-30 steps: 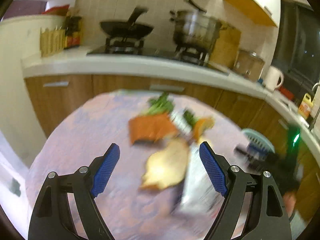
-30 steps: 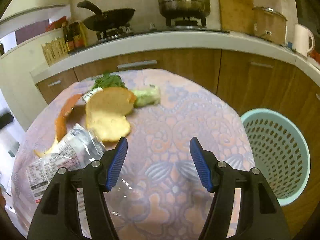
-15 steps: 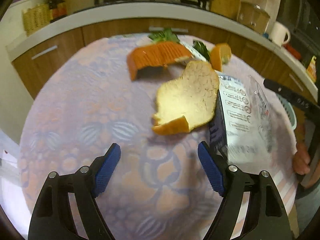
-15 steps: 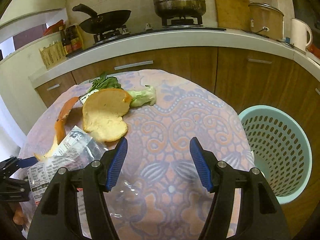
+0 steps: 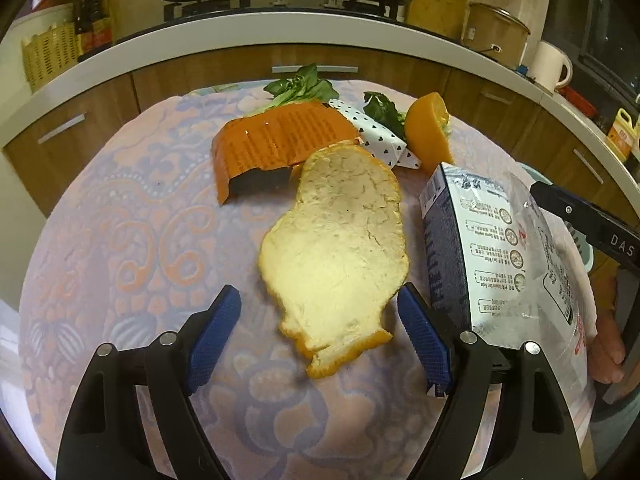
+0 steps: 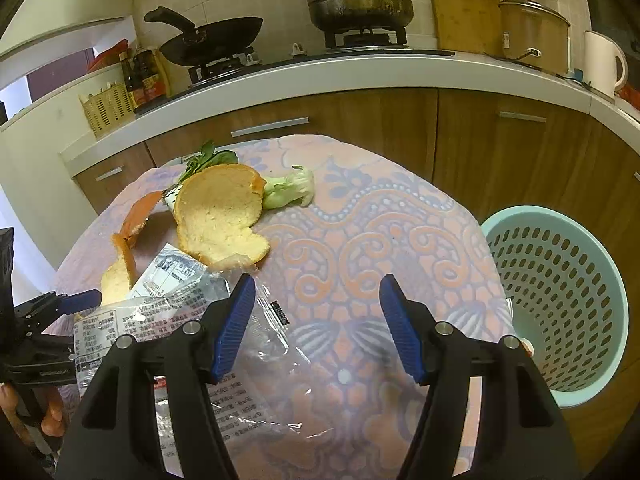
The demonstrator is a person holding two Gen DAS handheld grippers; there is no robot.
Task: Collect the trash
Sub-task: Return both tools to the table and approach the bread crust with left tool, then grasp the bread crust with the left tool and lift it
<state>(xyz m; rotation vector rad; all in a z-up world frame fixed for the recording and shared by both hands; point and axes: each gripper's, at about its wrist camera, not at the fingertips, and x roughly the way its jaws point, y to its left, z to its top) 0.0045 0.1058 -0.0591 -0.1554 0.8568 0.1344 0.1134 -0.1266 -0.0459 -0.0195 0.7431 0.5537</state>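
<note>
Trash lies on a round table with a patterned cloth (image 5: 132, 248). A big pale fruit peel (image 5: 336, 244) lies between the tips of my open left gripper (image 5: 320, 332). Behind it lie an orange wrapper (image 5: 276, 140), a heart-print paper (image 5: 372, 132), green leaves (image 5: 300, 86) and a second peel (image 5: 428, 132). A clear printed plastic bag (image 5: 500, 256) lies right of the peel. My right gripper (image 6: 316, 324) is open and empty over the bag's clear end (image 6: 256, 356). A second large peel (image 6: 220, 212) and a vegetable stub (image 6: 290, 190) lie beyond it.
A mint perforated trash basket (image 6: 560, 300) stands on the floor right of the table. Wooden cabinets and a white counter (image 6: 360, 72) with a stove, pan (image 6: 208, 40), pot and kettle run behind the table. The left gripper shows at the right wrist view's left edge (image 6: 44, 320).
My left gripper has moved down and forward to the table, and its open fingers now flank the near end of the pale peel. The right gripper has barely moved.
</note>
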